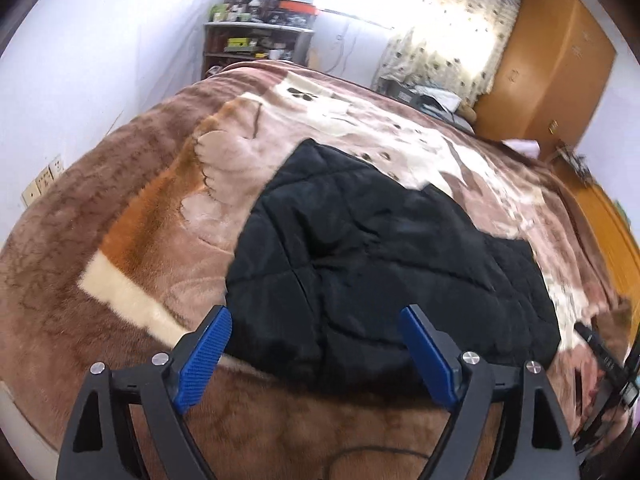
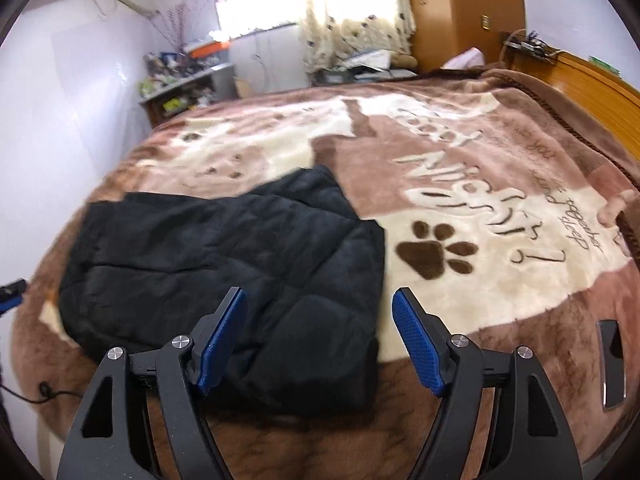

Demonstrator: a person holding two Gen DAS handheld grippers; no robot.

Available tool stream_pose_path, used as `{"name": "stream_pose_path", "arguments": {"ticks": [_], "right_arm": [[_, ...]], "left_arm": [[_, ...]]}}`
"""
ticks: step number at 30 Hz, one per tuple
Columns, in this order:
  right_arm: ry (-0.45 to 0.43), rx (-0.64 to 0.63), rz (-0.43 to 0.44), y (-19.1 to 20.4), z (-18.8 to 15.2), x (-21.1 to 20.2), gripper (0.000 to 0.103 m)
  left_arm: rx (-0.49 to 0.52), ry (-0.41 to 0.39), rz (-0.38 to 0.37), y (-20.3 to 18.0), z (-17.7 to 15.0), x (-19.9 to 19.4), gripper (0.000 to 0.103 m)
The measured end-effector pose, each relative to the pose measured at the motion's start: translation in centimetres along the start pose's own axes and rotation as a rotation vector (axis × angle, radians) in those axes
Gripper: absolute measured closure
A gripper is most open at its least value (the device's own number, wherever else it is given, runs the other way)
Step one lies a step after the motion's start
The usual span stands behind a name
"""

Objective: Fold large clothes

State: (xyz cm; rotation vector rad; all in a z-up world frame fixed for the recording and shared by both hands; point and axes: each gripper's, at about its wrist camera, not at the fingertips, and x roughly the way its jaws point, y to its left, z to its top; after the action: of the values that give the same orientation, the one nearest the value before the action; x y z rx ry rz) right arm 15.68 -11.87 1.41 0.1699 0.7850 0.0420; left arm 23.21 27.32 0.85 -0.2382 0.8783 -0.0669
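A black quilted jacket (image 1: 384, 264) lies folded into a thick rectangle on the brown plush blanket (image 1: 132, 208) that covers the bed. My left gripper (image 1: 316, 312) hangs open above the jacket's near edge, blue pads wide apart, nothing between them. The right wrist view shows the same jacket (image 2: 224, 256) to the left of centre. My right gripper (image 2: 318, 296) is open over the jacket's near right corner, with its pads clear of the cloth. A bit of the left gripper (image 2: 10, 294) peeks in at the left edge there.
A shelf unit (image 1: 256, 40) crowded with small items stands against the far wall. A wooden wardrobe (image 1: 560, 64) and a curtained window (image 2: 352, 12) are at the back. A wooden headboard (image 2: 592, 92) runs along the right. A black cable (image 2: 44, 392) trails off the bed's near left edge.
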Motion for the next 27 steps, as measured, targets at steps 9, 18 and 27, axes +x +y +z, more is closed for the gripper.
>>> {"name": "stream_pose_path", "arguments": {"ticks": [9,18,27], "right_arm": [[0.011,-0.068,-0.004,4.3,-3.9,-5.0,0.028],[0.036,-0.141,-0.030,6.9,-8.1,-7.0,0.028],[0.003,-0.193,-0.063,7.9,-10.1,-8.8,0.028]], "left_arm": [[0.061,0.036,0.050,-4.1,-6.3,-3.6,0.011],[0.107,0.033,0.160,-7.4,-12.1,-5.4,0.011],[0.150,-0.017,0.207,-9.9,-14.6,-7.6,0.011]]}}
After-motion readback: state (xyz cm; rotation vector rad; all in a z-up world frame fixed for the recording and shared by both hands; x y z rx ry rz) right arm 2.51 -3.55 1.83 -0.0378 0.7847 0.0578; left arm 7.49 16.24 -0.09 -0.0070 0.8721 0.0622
